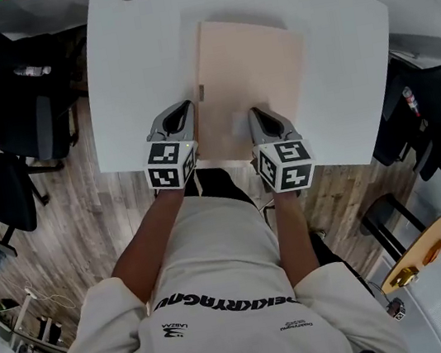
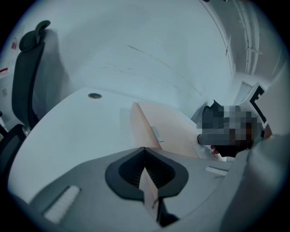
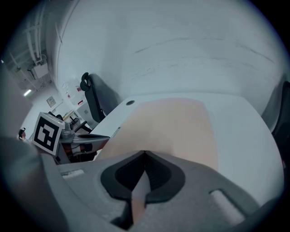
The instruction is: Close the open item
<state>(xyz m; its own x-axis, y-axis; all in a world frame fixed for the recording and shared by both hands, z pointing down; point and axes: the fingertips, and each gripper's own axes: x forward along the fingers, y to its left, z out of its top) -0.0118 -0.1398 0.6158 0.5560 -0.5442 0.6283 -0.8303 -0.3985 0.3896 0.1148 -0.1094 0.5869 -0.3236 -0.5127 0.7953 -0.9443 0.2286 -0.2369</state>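
Two grips on folder (image 1: 256, 61), left tool (image 1: 184, 112), right tool (image 1: 258, 116), lengthwise away.

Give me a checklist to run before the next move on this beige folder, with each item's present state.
1. Left gripper shut on the flat pale beige folder: ok, a thin beige edge sits between its jaws.
2. Right gripper shut on the folder: ok, a thin beige edge is pinched there too.
3. Folder resting on the white table: ok.
4. Grippers apart from each other along the folder's near edge: ok.
5. Folder open or already closed: cannot tell; it looks flat from the head view.
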